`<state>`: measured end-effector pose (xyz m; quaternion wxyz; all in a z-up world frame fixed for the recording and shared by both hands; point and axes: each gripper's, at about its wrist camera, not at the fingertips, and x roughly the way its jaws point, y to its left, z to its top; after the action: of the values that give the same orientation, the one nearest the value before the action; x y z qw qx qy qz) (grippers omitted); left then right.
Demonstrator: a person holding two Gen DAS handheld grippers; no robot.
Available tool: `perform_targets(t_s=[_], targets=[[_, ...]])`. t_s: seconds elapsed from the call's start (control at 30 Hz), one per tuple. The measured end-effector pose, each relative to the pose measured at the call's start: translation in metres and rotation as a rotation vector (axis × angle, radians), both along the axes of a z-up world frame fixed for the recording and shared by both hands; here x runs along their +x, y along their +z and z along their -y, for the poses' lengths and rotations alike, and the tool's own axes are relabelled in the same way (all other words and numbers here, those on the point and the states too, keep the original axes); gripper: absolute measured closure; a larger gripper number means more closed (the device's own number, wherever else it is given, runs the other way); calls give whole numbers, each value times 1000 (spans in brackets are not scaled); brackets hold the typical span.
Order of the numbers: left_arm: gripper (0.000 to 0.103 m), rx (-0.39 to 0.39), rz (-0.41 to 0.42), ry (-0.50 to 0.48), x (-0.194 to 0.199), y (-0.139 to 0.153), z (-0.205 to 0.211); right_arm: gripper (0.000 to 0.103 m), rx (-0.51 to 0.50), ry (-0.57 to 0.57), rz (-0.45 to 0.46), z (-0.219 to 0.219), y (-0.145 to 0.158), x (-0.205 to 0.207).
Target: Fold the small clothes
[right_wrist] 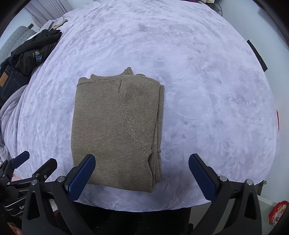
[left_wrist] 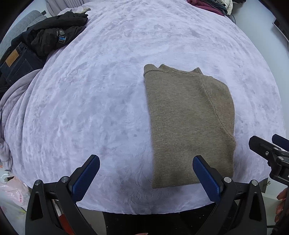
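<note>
A brown knitted garment (left_wrist: 189,117) (right_wrist: 112,126) lies folded into a tall rectangle on the lilac fleece bed cover (left_wrist: 108,90) (right_wrist: 207,90), its neck edge away from me. My left gripper (left_wrist: 146,158) hangs open above the garment's near left corner, nothing between its blue pads. My right gripper (right_wrist: 142,157) is open wide above the garment's near edge and right folded side, not touching it. Each gripper shows in the other's view: the right gripper (left_wrist: 264,140) at the far right edge, the left gripper (right_wrist: 38,157) at the lower left.
A black jacket (left_wrist: 54,34) (right_wrist: 34,50) and dark jeans (left_wrist: 16,63) are heaped at the bed's far left. Maroon clothes (left_wrist: 207,5) sit at the far end. A pink plastic bag (left_wrist: 12,195) lies beside the bed; a red packet (right_wrist: 278,211) is at the lower right.
</note>
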<state>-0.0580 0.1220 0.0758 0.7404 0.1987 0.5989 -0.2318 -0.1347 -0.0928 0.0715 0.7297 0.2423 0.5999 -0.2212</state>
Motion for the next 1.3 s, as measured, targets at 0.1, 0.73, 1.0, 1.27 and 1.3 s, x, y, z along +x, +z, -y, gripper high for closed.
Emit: perform_targets(t_s=[0.1, 0.73, 1.0, 1.27, 1.3], targets=[[0, 1, 0, 2, 0, 0, 0, 0, -5, 5, -3, -1, 0, 0], [0, 7, 6, 5, 0, 0, -1, 1, -20, 13, -18, 0, 0, 3], [0, 7, 8, 6, 0, 0, -2, 0, -19, 21, -24, -3, -2, 5], [0, 7, 8, 4, 2, 0, -2, 0, -22, 22, -26, -4, -2, 5], [0, 7, 9, 4, 2, 0, -3, 0, -22, 22, -26, -4, -2, 5]])
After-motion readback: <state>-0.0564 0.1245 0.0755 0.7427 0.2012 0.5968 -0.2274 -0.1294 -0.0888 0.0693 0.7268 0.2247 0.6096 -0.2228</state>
